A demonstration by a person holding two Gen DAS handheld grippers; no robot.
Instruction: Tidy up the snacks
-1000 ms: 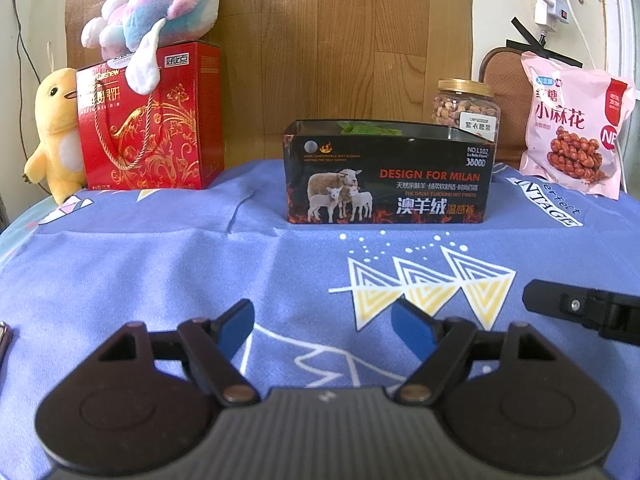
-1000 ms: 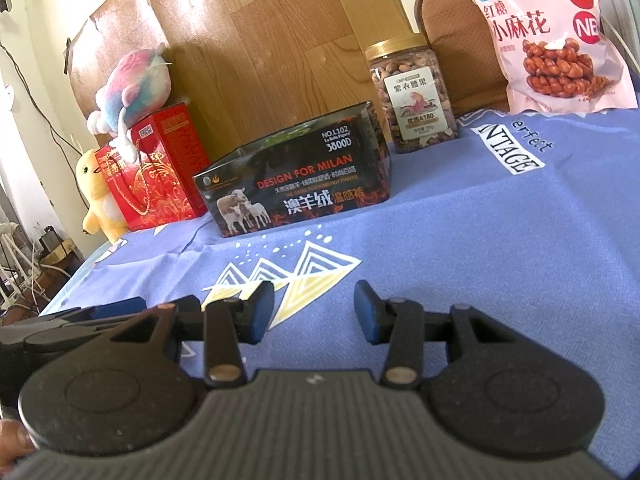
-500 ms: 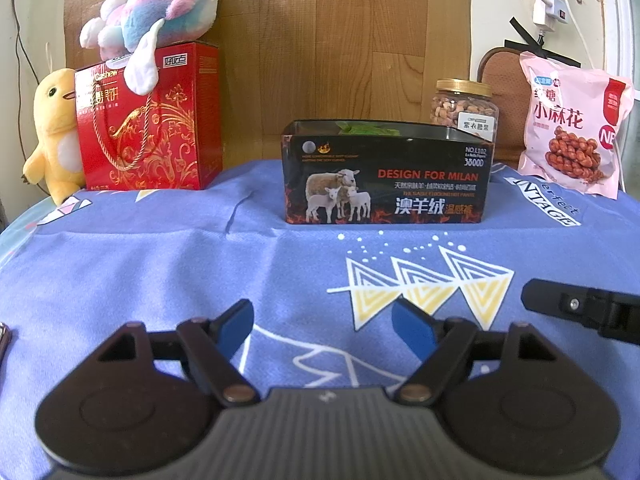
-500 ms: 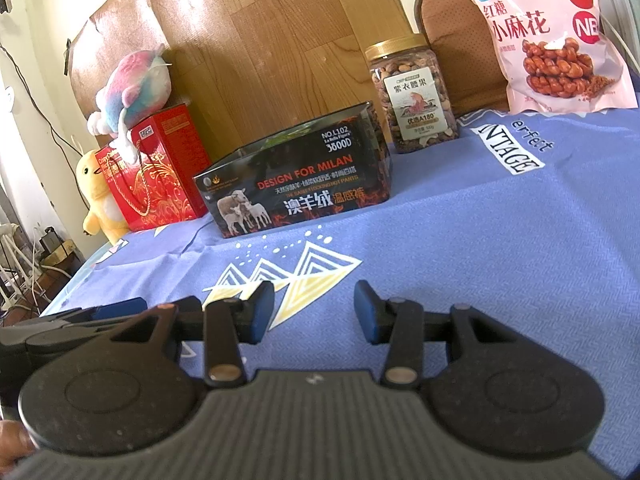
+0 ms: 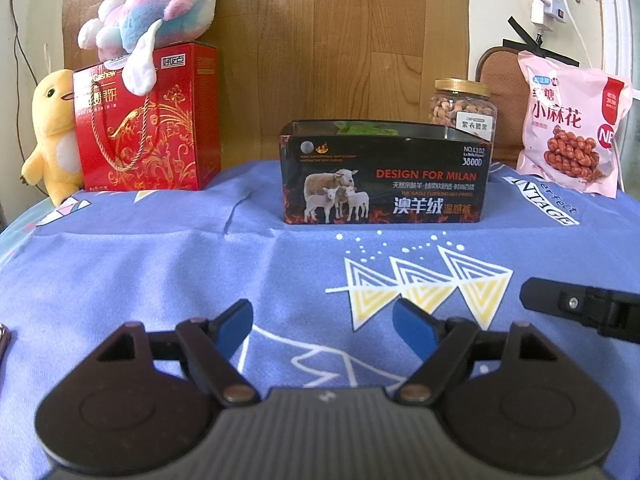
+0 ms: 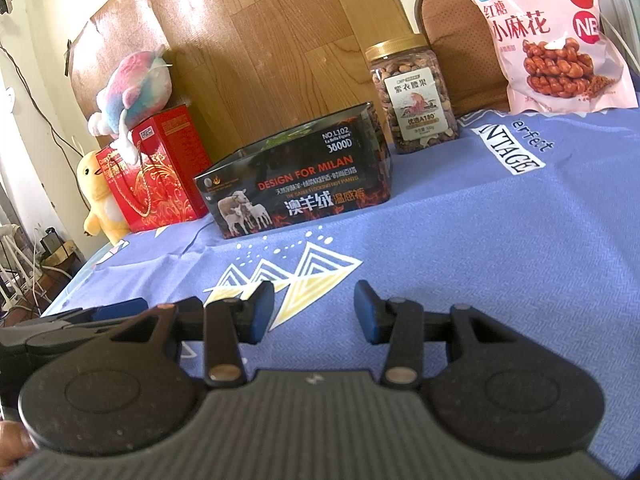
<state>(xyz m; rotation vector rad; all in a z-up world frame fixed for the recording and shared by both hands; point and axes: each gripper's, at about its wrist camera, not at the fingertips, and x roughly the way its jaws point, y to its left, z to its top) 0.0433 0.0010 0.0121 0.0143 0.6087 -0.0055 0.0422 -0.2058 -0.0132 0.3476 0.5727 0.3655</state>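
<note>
Jaws of left gripper (image 5: 322, 322) and right gripper (image 6: 314, 312) both stand apart, empty, low in frame above the blue worktop (image 5: 160, 264). Nothing grasped yet. Nut jar (image 6: 412, 96) and pink snack bag (image 6: 548, 36) wait upper right, behind the black box (image 6: 296, 172); next likely needs a reach toward one.

black box contents (image 5: 366, 128): only a green scrap shows above the rim
nut jar (image 5: 464, 110): lower half hidden behind the box
yellow duck plush (image 5: 50, 132): partly behind red gift box (image 5: 150, 120)
object at left edge (image 5: 3, 340): cut off, unidentifiable
</note>
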